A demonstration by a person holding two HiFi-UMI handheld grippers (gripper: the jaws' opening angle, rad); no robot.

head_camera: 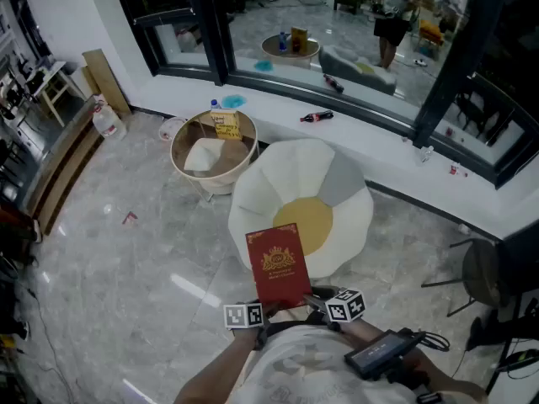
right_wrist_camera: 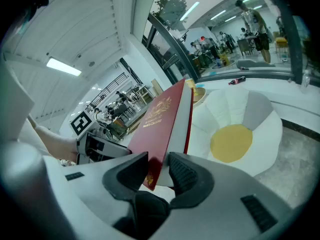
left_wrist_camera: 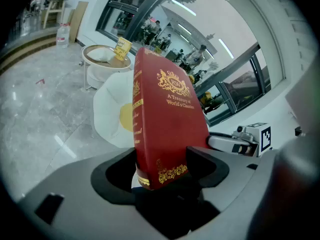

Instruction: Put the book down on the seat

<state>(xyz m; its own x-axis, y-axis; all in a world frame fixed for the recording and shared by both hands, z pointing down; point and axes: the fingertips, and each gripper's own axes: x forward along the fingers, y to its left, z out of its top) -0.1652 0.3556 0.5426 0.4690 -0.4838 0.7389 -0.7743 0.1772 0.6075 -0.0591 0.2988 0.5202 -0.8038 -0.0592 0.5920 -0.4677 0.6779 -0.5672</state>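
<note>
While the book [head_camera: 278,266] hovers, a basket [head_camera: 221,182] stands nearby.

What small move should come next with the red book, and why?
Probably ease the red book forward and down toward the flower-shaped seat. The left claw and the right claw both grip its lower end. It stands upright in the air over the seat's near edge, not resting on it, so it seems too early to release.

Lower edge of book [head_camera: 279,266] hidden behind left gripper [head_camera: 263,312] and right gripper [head_camera: 317,298] at lower centre, seat [head_camera: 337,194] front covered by book, yellow packet [head_camera: 225,125] print in basket [head_camera: 173,146] too small to read, standing person [head_camera: 392,19] cut off at top edge.
</note>
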